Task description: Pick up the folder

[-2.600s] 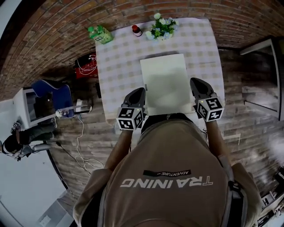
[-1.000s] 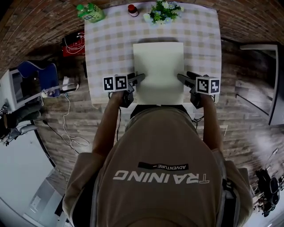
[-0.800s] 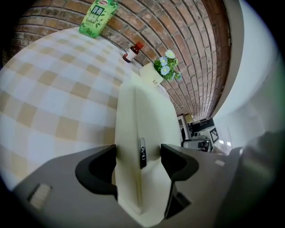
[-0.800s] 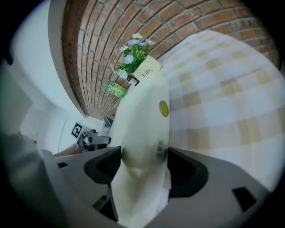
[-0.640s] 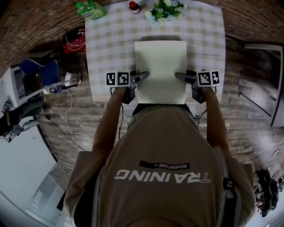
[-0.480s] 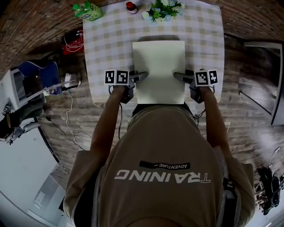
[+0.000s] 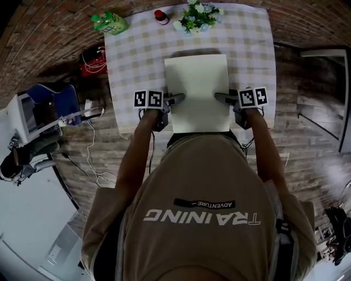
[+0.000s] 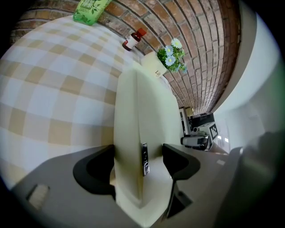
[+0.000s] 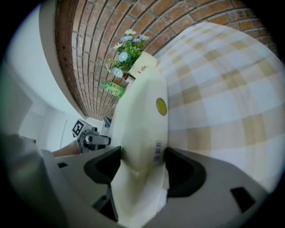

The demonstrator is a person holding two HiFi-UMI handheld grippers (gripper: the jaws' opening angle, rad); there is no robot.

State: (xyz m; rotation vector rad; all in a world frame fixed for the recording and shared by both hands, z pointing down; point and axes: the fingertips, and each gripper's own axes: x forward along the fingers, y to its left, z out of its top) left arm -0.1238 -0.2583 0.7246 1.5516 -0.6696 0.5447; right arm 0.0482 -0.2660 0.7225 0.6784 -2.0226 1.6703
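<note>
Two hand-held tools straddle the side edges of the thick cream cardboard folder (image 7: 196, 82). It lies flat on the beige-checked table (image 7: 137, 60), its near end at the front edge. The left gripper (image 8: 137, 152) and the right gripper (image 9: 143, 155) each stand spread wide, with an edge between the jaws and no pad clamping it. A shallow or uneven bite would likely let the smooth cover slip, or let the folder tilt and gape. Pushed forward, it could slide into the white pot of flowers (image 7: 198, 16) and the red-capped bottle (image 7: 160, 17) at the far edge.
</note>
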